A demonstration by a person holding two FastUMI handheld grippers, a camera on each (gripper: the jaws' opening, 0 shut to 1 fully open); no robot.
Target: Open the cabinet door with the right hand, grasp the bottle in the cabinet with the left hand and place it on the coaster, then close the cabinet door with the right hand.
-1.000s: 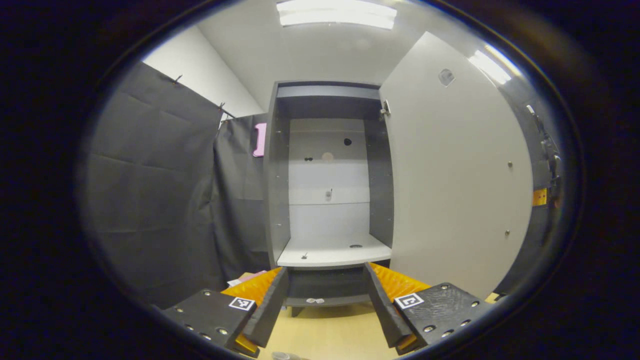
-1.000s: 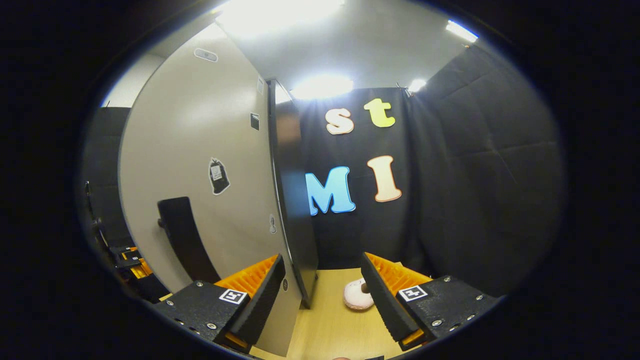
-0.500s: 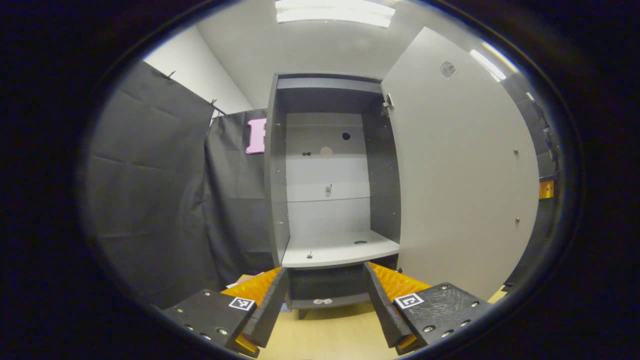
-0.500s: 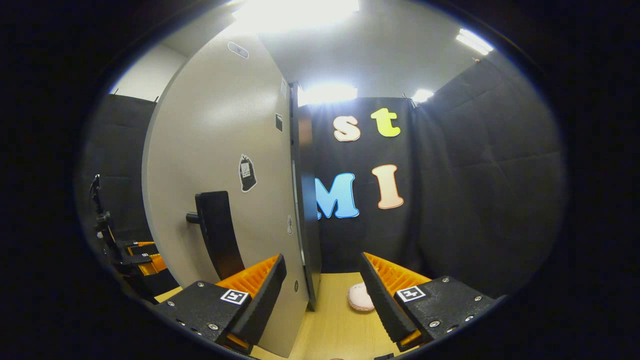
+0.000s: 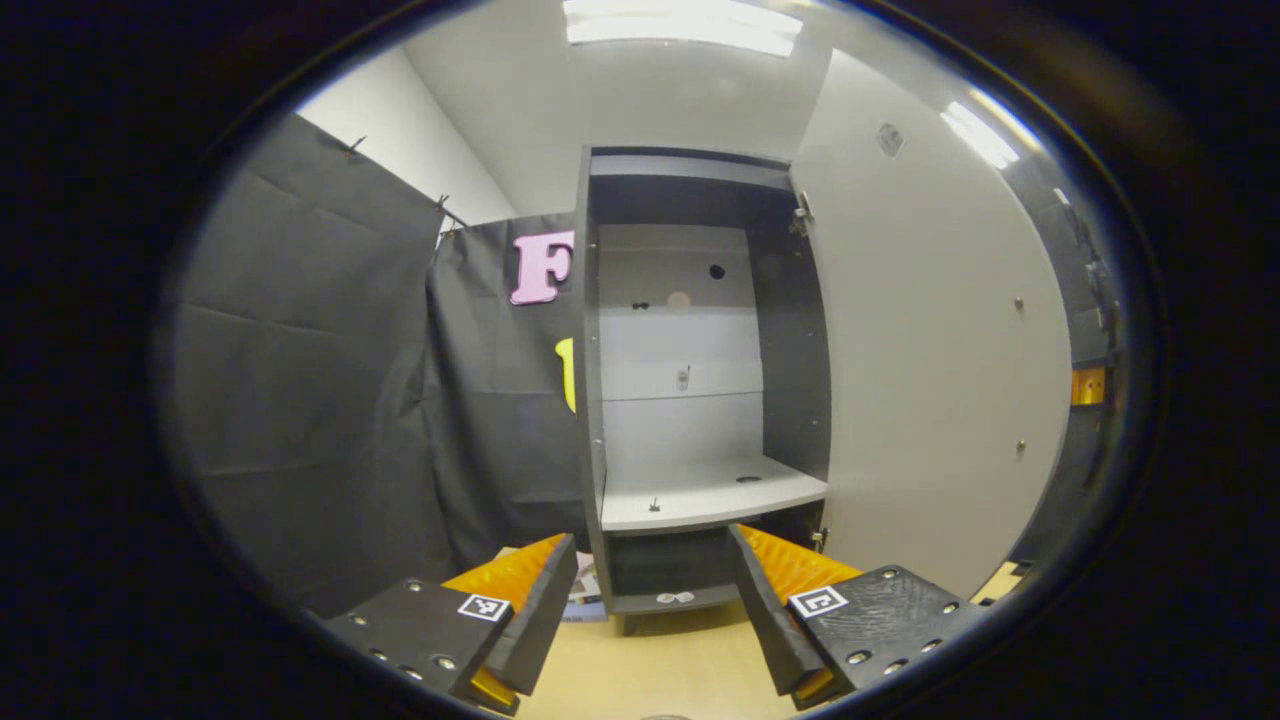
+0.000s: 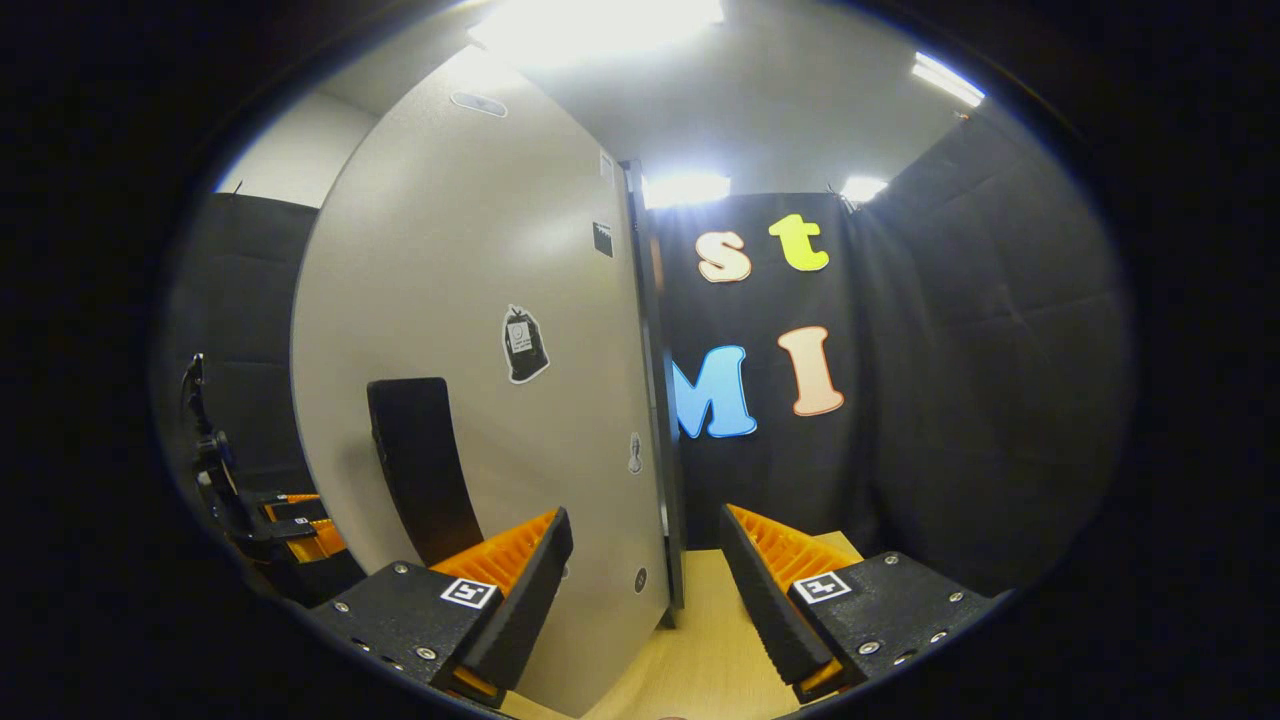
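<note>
- Swinging left now: in the left gripper view the tall grey cabinet has slid rightward since a second ago, and more of the black cloth wall shows beside it.
- Over in the right gripper view, the pale flat cabinet door has drifted across, and the round pink coaster seen a second ago beside the right finger is no longer visible on the light wooden table.
- Left claw hangs open, fingers well apart, nothing between them, pointing at the cabinet's lower front.
- Right claw is open too and empty; the door's outer face stands just beyond its left finger.
- Door is wide open, seen nearly edge-on from the right claw.
- Black upright door handle sits on the door face, up and left of the right claw, long axis vertical.
- White inner shelf looks bare apart from small fittings. No bottle is visible in the cabinet, so my read is it has already gone to the coaster.
- By my judgement, closing is the step in hand, and it turns on this: the handle lies left and forward of the right claw.
- Right claw is the nearer one to it; the left claw shows far off past the door's free edge.
- Risk, as I see it: the door sweeps toward the left claw's side when pushed.
</note>
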